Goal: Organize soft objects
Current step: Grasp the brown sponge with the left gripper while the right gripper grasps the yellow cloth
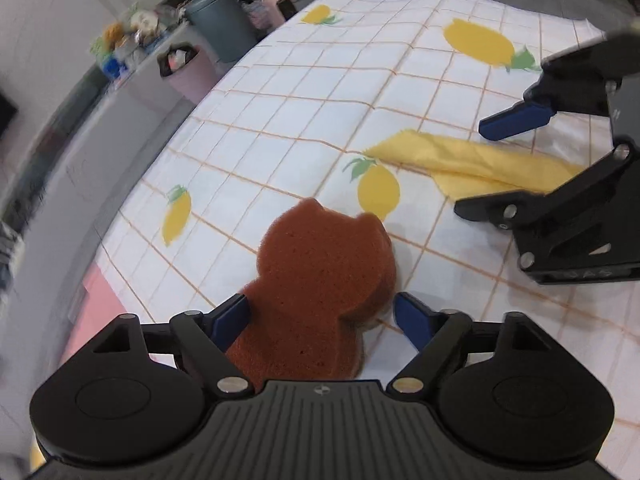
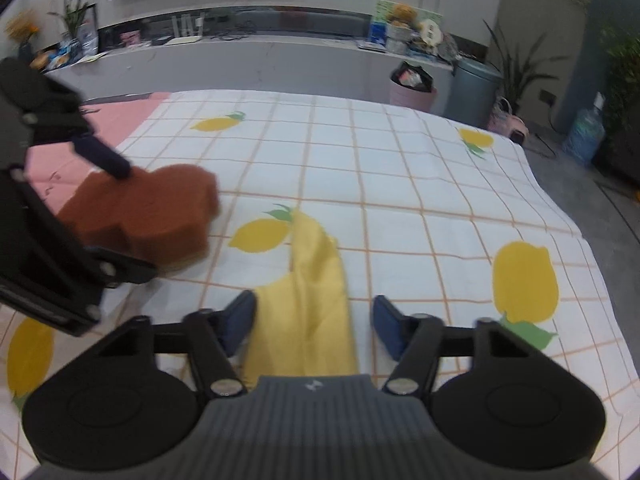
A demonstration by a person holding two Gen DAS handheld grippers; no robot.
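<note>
A: Starting at the left: the left gripper (image 1: 322, 316) is standing spread wide around the brown bear-shaped sponge (image 1: 320, 276), which is lying on the lemon-print tablecloth (image 1: 304, 92) covering the worktop. One blue pad (image 1: 230, 320) is looking as if it is touching the sponge's side; the other is sitting clear of it, so nothing is being pinched.

B: So how should that hand be going about it?

A: I'd say by centring on the narrow waist of the sponge before closing, and squeezing only lightly, since foam is likely to be giving and bulging out if pressed hard.

B: And moving right?

A: The yellow cloth (image 2: 312, 280) is lying crumpled in a long strip just beside the sponge, running back between the fingers of the right gripper (image 2: 316, 328). Those jaws are standing part-way in. The left pad (image 2: 240, 324) seems to be brushing the cloth's edge while the right one is apart from it, so I am reading no grip yet.

B: What is mattering there?

A: Getting low enough to be catching the fabric's folds rather than the tablecloth beneath, which could be coming up with it. The two grippers are also working near each other, so keeping them apart is worth watching.
</note>
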